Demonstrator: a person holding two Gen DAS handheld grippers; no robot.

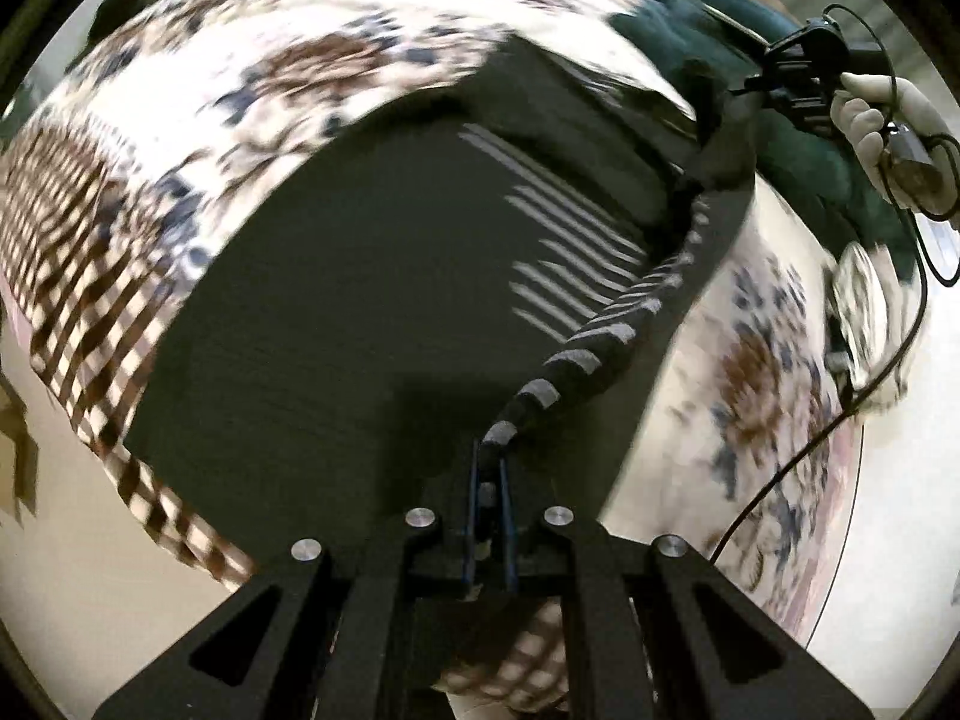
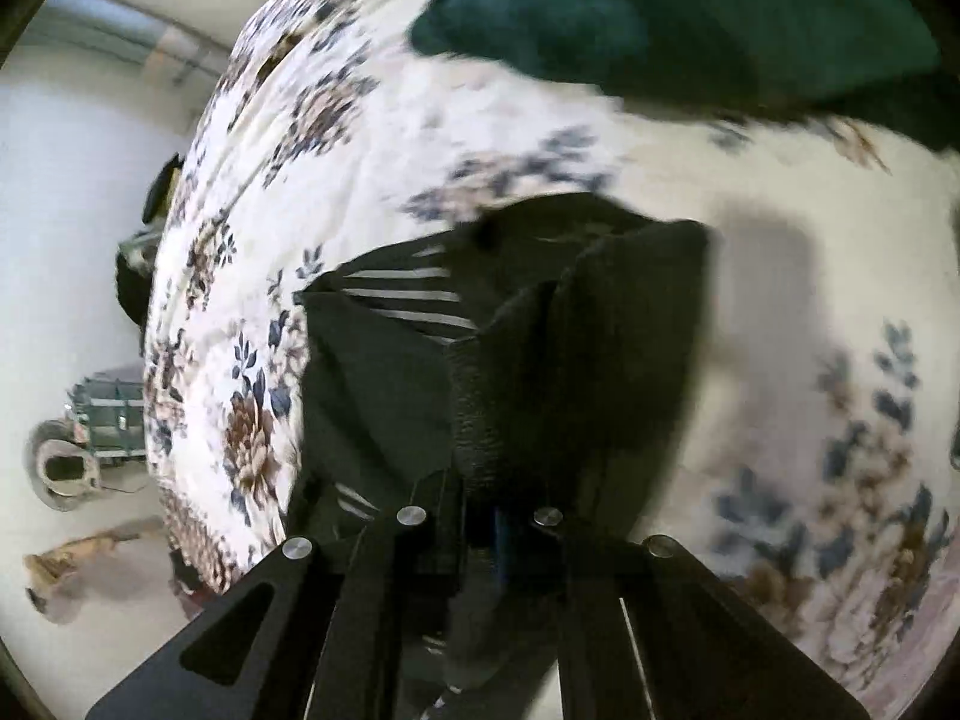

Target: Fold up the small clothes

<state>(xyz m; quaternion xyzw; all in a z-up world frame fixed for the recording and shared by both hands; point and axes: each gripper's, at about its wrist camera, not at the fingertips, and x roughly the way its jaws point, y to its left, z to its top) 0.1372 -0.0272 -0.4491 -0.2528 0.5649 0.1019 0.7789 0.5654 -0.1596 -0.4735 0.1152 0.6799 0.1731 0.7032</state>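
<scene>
A black garment with grey stripes (image 1: 372, 276) lies spread on a floral bedspread (image 1: 252, 78). My left gripper (image 1: 492, 480) is shut on the garment's striped edge, which runs up and right as a lifted fold toward the right gripper (image 1: 798, 69), seen far off in a gloved hand. In the right wrist view, the right gripper (image 2: 498, 531) is shut on a bunched black part of the same garment (image 2: 540, 348), held above the bedspread (image 2: 780, 312).
A dark green cloth (image 2: 660, 18) lies on the bed beyond the garment; it also shows in the left wrist view (image 1: 798, 144). The bed's edge and pale floor (image 2: 78, 312) lie to the left. A black cable (image 1: 840, 414) hangs on the right.
</scene>
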